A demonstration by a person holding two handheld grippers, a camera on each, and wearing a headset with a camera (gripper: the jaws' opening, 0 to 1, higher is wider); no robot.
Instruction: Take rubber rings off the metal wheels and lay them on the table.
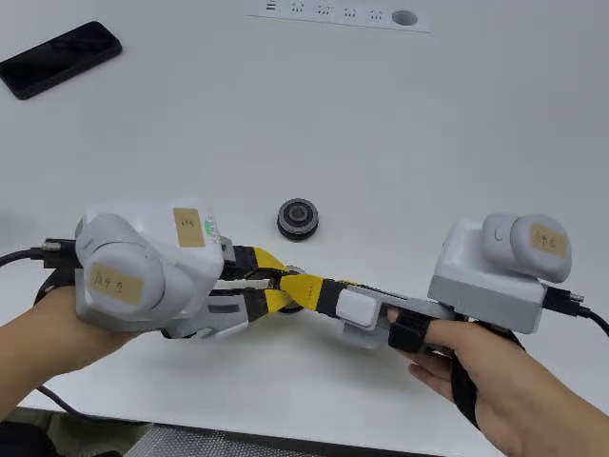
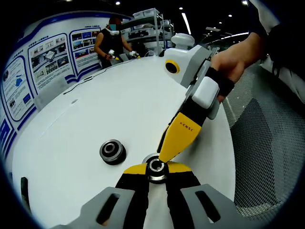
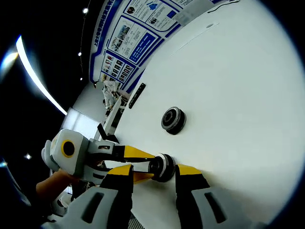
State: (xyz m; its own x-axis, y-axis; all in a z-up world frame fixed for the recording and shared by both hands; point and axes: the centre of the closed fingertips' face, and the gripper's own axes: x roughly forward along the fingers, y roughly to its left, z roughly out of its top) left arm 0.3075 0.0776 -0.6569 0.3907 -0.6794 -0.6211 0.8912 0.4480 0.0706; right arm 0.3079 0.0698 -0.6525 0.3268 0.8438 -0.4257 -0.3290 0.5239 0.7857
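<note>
A small metal wheel (image 2: pixel 156 167) with a black rubber ring sits between the yellow tips of my left gripper (image 2: pixel 156 171), which is shut on it just above the table. In the head view the two grippers meet nose to nose, the left gripper (image 1: pixel 278 283) coming from the left and the right gripper (image 1: pixel 301 291) from the right. The right gripper (image 3: pixel 159 172) straddles the same wheel (image 3: pixel 162 165), jaws a little wider than it; one of its fingers (image 2: pixel 178 136) touches the wheel's rim. A second wheel (image 1: pixel 298 217) with its ring on lies flat beyond them.
A black phone (image 1: pixel 59 57) lies at the far left of the white table (image 1: pixel 447 133), and a white power strip (image 1: pixel 338 13) runs along the far edge. The table's near edge is just below my hands. A person (image 2: pixel 112 38) stands in the background.
</note>
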